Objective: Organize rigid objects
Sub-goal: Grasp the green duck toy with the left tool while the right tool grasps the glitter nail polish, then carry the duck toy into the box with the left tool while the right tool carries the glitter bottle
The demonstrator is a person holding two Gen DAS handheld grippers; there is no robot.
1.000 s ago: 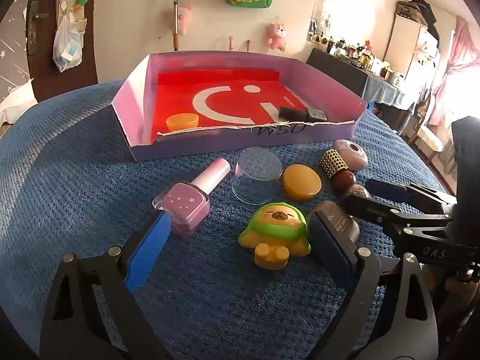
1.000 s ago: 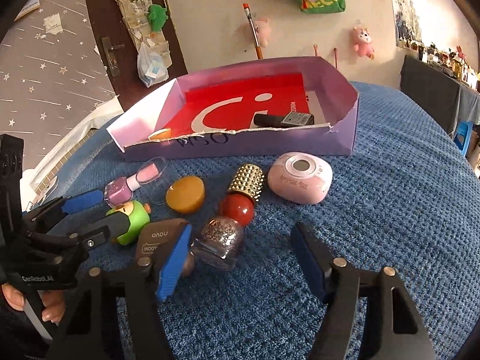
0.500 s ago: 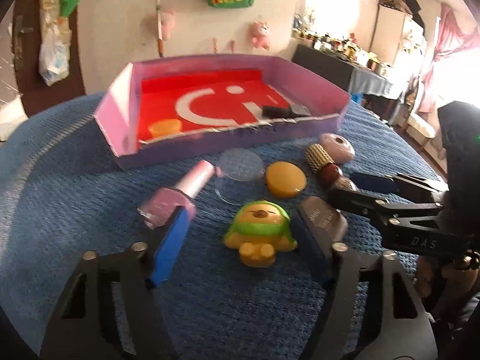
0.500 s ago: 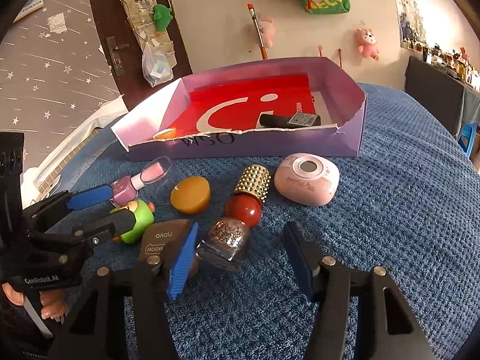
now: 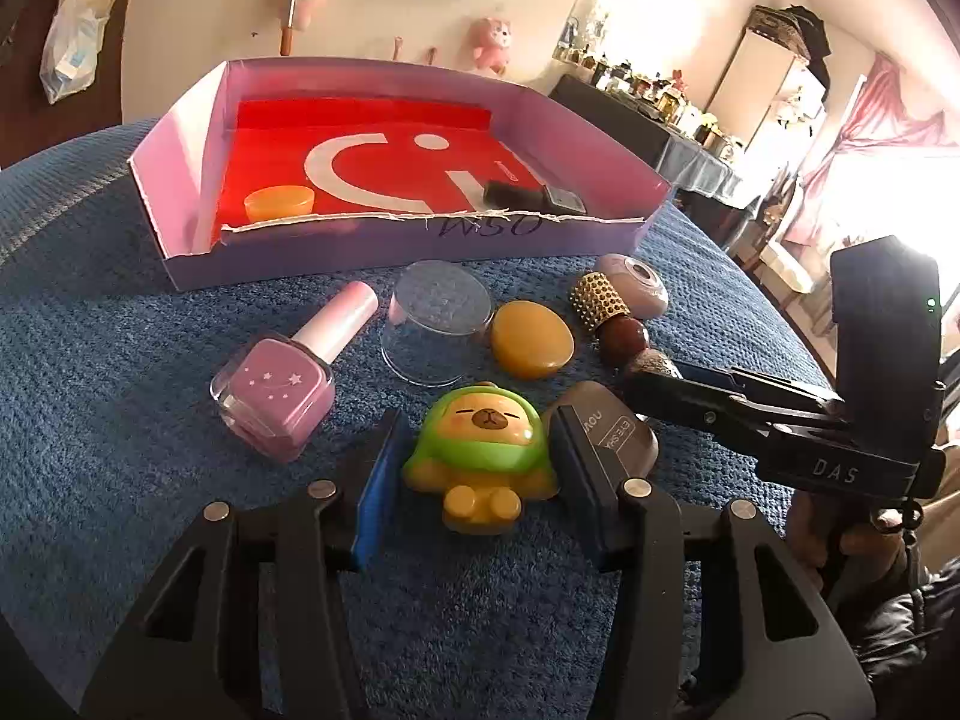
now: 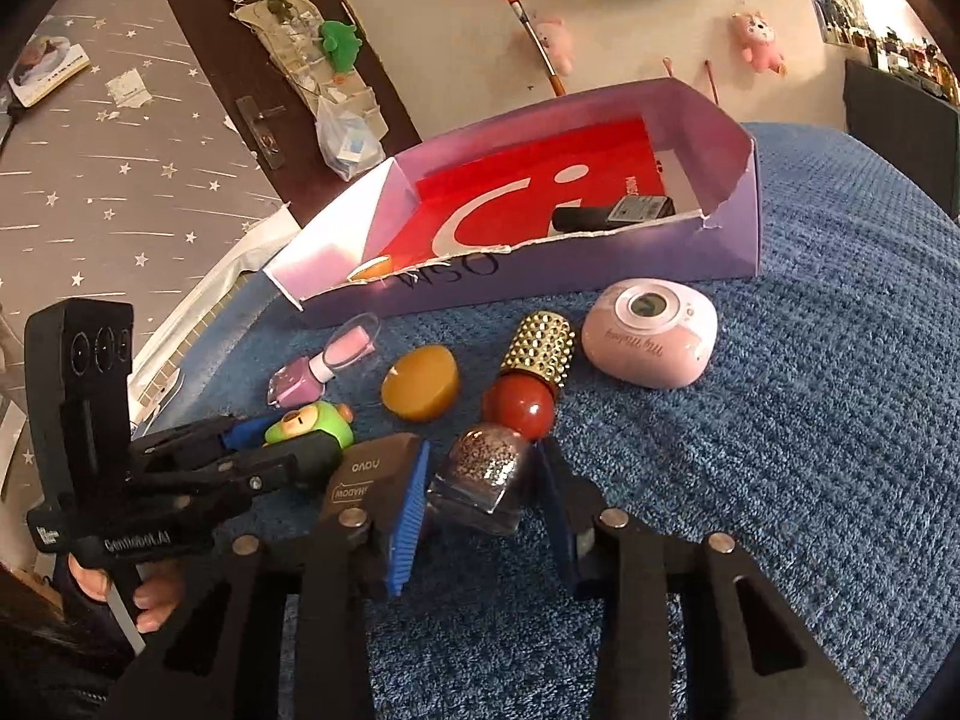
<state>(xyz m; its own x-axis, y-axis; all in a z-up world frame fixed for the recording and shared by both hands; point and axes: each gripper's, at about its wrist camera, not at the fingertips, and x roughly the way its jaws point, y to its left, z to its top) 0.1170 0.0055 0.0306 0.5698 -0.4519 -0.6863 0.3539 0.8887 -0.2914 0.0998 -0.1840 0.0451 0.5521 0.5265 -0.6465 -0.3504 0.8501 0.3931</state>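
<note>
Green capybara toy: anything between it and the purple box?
Yes. The clear round lid and amber disc lie between the toy, framed by the left gripper, and the box's front wall.

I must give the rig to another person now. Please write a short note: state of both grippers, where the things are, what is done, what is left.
Left gripper: open, fingers on either side of the green toy, not clamped yet.
Right gripper: open, fingers on either side of the glitter bottle, not clamped yet.
Done: an orange cap and a black tube lie in the purple box.
Left on the blue cloth: toy, glitter bottle, pink polish, clear lid, yellow disc, red bottle, pink compact, brown case.
Next, probably: close on both and carry them to the box.
</note>
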